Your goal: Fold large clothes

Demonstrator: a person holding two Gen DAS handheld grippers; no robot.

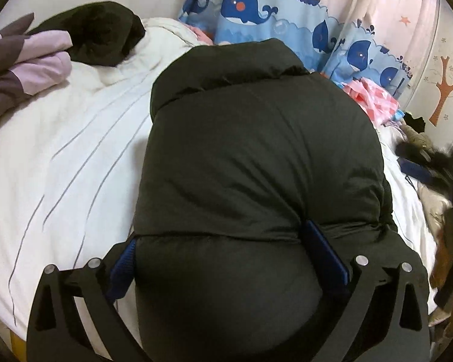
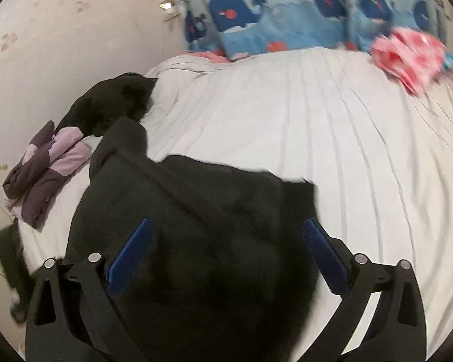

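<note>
A large black puffer jacket (image 1: 256,157) lies folded into a thick bundle on the white striped bed (image 1: 60,157). My left gripper (image 1: 223,253) has its blue pads spread wide around the near end of the bundle, which bulges between them. In the right wrist view the same jacket (image 2: 196,211) fills the foreground, blurred. My right gripper (image 2: 226,250) is open, its blue pads wide apart over the jacket and not pinching it.
A purple and lilac garment (image 1: 24,69) and a black garment (image 1: 102,33) lie at the bed's far left; both show in the right wrist view (image 2: 45,166). A whale-print curtain (image 1: 256,12) hangs behind. Pink cloth (image 2: 407,54) and other clothes lie at the right.
</note>
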